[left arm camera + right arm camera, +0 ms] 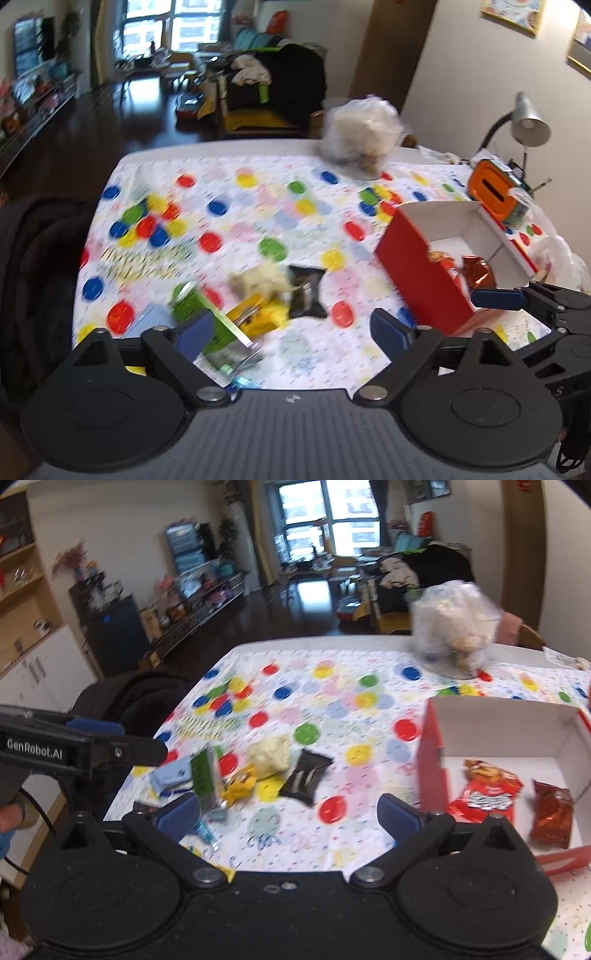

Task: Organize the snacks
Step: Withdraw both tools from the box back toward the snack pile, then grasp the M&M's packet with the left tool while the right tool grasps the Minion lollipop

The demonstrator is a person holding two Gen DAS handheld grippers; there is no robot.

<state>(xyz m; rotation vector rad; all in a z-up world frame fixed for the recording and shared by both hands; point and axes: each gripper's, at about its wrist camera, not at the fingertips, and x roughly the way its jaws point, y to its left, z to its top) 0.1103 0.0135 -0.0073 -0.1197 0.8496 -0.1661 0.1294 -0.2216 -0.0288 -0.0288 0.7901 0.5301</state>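
**poster1:** Living room in the back, big window, and up front a table under a polka-dot tablecloth. Everything's a bit motion-blurred. What's on the left end?

**poster2:** Loose snack pile near the front-left edge. Going left to right in the right wrist view: a light blue packet, a green packet standing on edge, a yellow packet, a pale cream lumpy packet, then a black packet. They're all bunched close together, some touching.

**poster1:** And the grippers?

**poster2:** Left gripper is spread wide, nothing between the fingers, hanging over the pile. Right gripper is the same: wide apart, empty, over bare cloth between the pile and the box.

**poster1:** Box?

**poster2:** Red box with a white inside, open top, on the right side. Two snacks are already lying in it: a red snack bag and a darker red-orange packet just beside it. At the far edge there's a crinkly clear plastic bag with pale stuff inside, well apart from the rest.
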